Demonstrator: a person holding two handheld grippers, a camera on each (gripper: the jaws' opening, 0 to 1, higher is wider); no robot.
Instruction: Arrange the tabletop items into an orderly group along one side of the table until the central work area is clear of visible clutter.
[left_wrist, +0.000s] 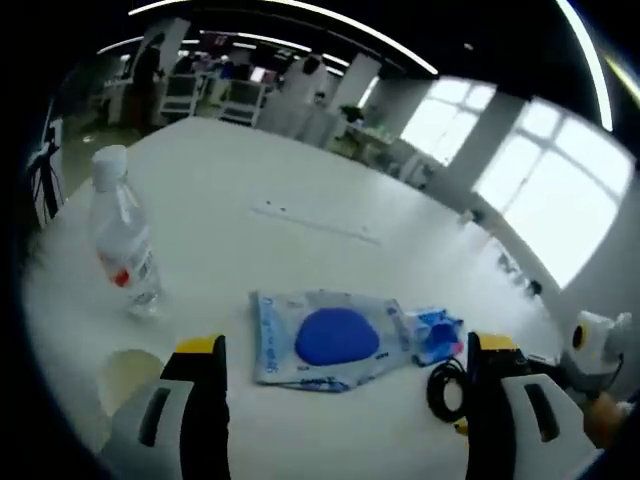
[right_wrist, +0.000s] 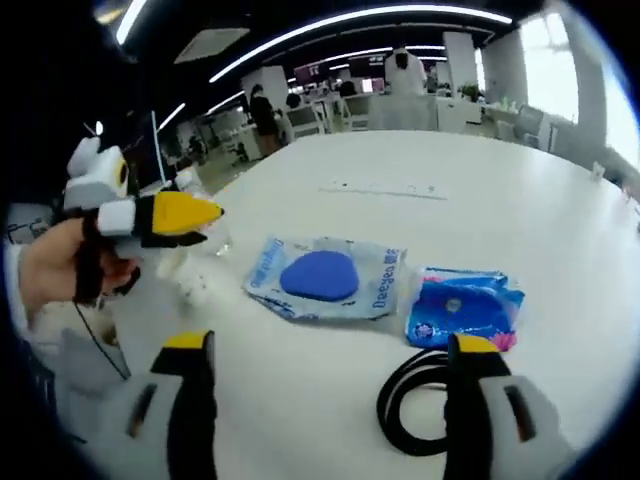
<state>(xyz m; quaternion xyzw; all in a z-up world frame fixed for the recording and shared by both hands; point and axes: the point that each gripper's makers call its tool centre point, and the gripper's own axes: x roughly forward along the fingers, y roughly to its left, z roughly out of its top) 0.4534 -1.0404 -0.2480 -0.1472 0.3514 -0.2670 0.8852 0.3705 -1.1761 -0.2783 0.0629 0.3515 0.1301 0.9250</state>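
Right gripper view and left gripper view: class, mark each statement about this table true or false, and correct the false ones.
1. The water bottle stands upright. True.
2. The clear pouch holds a red object. False: the object is blue.
3. A black cable lies coiled near the right gripper. True.
4. The small blue packet lies on top of the clear pouch. False: it lies beside it.
5. The left gripper grips the bottle. False: its jaws are open and empty.

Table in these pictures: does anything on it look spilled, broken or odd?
Nothing spilled or damaged. The water bottle stands upright; the clear pouch with a blue pad, the small blue packet and the coiled black cable just lie loosely scattered mid-table.
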